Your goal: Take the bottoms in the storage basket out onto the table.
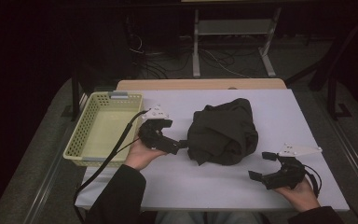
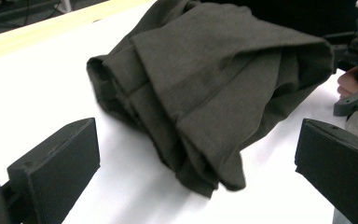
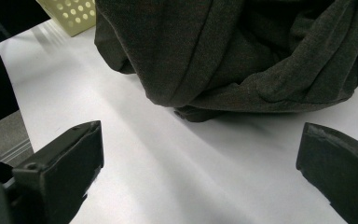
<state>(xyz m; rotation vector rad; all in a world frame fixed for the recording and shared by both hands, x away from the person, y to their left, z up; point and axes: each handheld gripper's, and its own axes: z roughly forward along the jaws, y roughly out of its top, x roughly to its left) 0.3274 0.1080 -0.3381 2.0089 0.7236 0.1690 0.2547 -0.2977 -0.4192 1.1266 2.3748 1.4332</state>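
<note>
The crumpled dark garment sits mid-frame on the white table, and the left gripper, jaws wide and empty, is right at its left edge, way closer than the equally open, empty right gripper at lower right.

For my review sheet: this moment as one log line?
left gripper: open, at dark cloth | right gripper: open, apart | basket: empty

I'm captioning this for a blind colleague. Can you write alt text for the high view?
A crumpled dark cloth lies mid-table between two hand-held grippers, both open: the left gripper at the cloth's edge, the right gripper apart from it. A yellow basket sits at the left.
</note>
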